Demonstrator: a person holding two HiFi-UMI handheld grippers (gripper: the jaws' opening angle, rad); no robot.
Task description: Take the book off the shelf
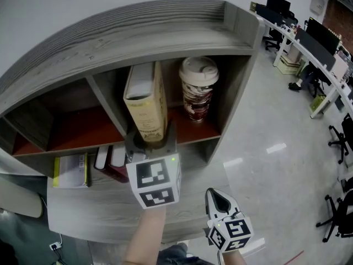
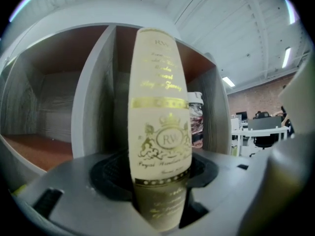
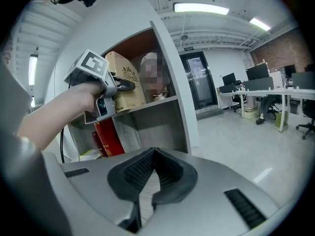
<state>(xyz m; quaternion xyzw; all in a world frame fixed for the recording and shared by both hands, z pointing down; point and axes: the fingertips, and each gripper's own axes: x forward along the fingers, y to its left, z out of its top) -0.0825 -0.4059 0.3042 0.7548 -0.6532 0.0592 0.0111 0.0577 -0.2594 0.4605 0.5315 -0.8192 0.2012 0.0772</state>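
Observation:
A cream book (image 1: 146, 101) with gold print stands upright in the upper right compartment of the grey shelf (image 1: 165, 37), leaning slightly. My left gripper (image 1: 150, 139) is shut on the lower part of its spine. In the left gripper view the book (image 2: 160, 127) fills the middle, and the left gripper (image 2: 160, 195) has its jaws pressed on both sides of it. The right gripper view shows the book (image 3: 123, 82) from the side. My right gripper (image 1: 218, 199) hangs low in front of the shelf, shut and holding nothing (image 3: 147, 181).
A lidded paper cup (image 1: 197, 87) stands just right of the book in the same compartment. Red books (image 1: 113, 162) and a yellow-green booklet (image 1: 70, 170) lie on the lower shelf. Office desks and chairs (image 1: 320, 54) stand on the floor at the far right.

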